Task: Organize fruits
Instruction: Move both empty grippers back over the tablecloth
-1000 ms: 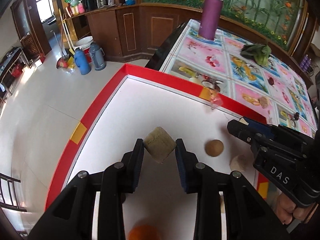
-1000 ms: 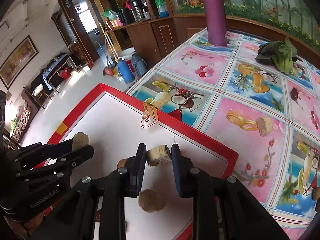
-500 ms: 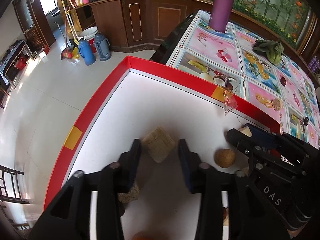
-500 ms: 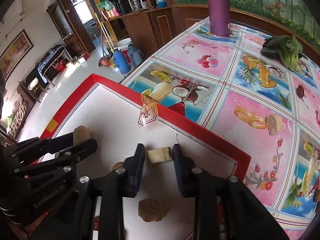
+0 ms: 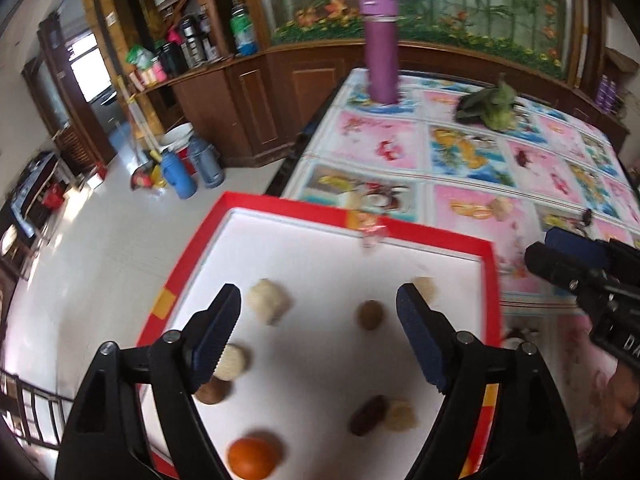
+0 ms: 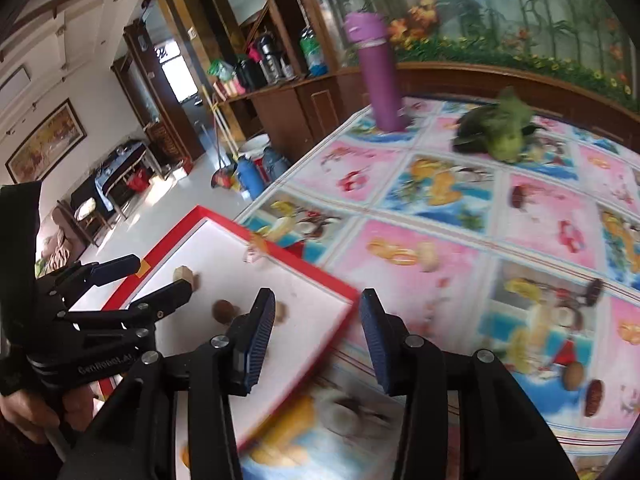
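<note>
Both of my tools have just let go. A second ago the left gripper (image 5: 318, 332) was closed on a pale cube-like piece and the right gripper (image 6: 316, 336) on a small cream chunk; now both stand with jaws spread wide and nothing between them, raised above the work. The pale cube-like piece (image 5: 267, 300) lies free on the white floor of the red-rimmed tray (image 5: 490, 280), toward its far left, just beyond my left jaw. The small cream chunk (image 5: 424, 286) rests near the tray's far right corner, with a brown round fruit (image 5: 369, 314) just to its left. Other pieces lie apart in the tray: a tan disc (image 5: 232, 362) and a brown piece (image 5: 212, 392) at the near left, an orange (image 5: 254, 456) at the near edge, and a dark date-like piece (image 5: 368, 414) touching a pale lump (image 5: 400, 414) at the near right. In the right wrist view my right tool has swung off the tray's right edge, over the fruit-print tablecloth (image 6: 540, 216); both views are motion-blurred. I judge that two placements are complete and both tools are free for the next pick. On the cloth, a brown nut-like item (image 6: 574, 376) and a dark one (image 6: 594, 398) may be real pieces or printed pictures; I cannot tell.
</note>
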Tool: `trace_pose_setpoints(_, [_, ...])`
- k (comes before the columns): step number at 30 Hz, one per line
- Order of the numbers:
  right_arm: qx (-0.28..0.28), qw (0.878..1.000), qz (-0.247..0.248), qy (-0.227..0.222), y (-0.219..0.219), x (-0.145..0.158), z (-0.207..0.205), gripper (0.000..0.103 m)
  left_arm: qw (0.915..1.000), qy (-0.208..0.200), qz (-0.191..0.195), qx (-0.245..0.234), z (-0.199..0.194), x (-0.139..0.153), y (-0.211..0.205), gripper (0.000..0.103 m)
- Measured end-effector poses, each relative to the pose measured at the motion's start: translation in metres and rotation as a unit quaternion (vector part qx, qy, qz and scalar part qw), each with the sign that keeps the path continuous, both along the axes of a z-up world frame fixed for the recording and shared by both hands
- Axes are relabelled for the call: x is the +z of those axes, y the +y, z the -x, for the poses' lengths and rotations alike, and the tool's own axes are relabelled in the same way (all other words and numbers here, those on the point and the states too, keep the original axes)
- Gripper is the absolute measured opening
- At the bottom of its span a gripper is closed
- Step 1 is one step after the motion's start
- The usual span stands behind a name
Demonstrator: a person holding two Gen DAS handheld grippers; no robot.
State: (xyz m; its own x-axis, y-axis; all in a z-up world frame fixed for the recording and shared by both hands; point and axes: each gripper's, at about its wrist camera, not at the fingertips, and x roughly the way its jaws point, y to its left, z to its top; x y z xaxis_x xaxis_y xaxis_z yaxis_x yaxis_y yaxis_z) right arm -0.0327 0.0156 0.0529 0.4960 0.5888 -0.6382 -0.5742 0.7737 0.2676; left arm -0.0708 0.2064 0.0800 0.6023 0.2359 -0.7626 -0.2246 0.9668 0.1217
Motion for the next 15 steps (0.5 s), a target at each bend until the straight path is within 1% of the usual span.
trace_pose_setpoints(3, [-0.035, 0.999, 0.000, -0.018, -0.049, 0.001, 0.001, 0.044, 0.9994, 0.002, 0.009, -0.034, -0.004, 0.003, -0.022, 0.081])
trace_pose_setpoints(5, [-0.063, 0.998, 0.000, -0.021, -0.083, -0.003, 0.000, 0.044, 0.9987, 0.005, 0.012, -0.049, -0.009, 0.004, -0.034, 0.081])
trace_pose_setpoints(6, [-0.072, 0.997, -0.001, -0.021, -0.095, -0.005, -0.001, 0.044, 0.9984, 0.007, 0.010, -0.056, -0.014, 0.003, -0.042, 0.081])
trace_pose_setpoints(8, [-0.082, 0.997, -0.011, -0.004, -0.121, -0.015, -0.006, 0.044, 0.9974, 0.010, 0.008, -0.071, -0.023, 0.003, -0.054, 0.081])
trace_pose_setpoints(10, [-0.083, 0.996, -0.020, 0.013, -0.136, -0.024, -0.009, 0.044, 0.9967, 0.013, 0.006, -0.080, -0.035, 0.003, -0.067, 0.081])
trace_pose_setpoints(11, [-0.082, 0.996, -0.021, 0.014, -0.139, -0.027, -0.009, 0.044, 0.9961, 0.013, 0.007, -0.087, -0.042, 0.003, -0.073, 0.081])
trace_pose_setpoints(13, [-0.076, 0.997, -0.017, 0.005, -0.140, -0.031, -0.010, 0.044, 0.9947, 0.016, 0.006, -0.102, -0.058, 0.002, -0.086, 0.081])
trace_pose_setpoints(15, [-0.067, 0.998, -0.006, -0.001, -0.141, -0.034, -0.011, 0.044, 0.9940, 0.022, 0.006, -0.106, -0.074, -0.002, -0.095, 0.081])
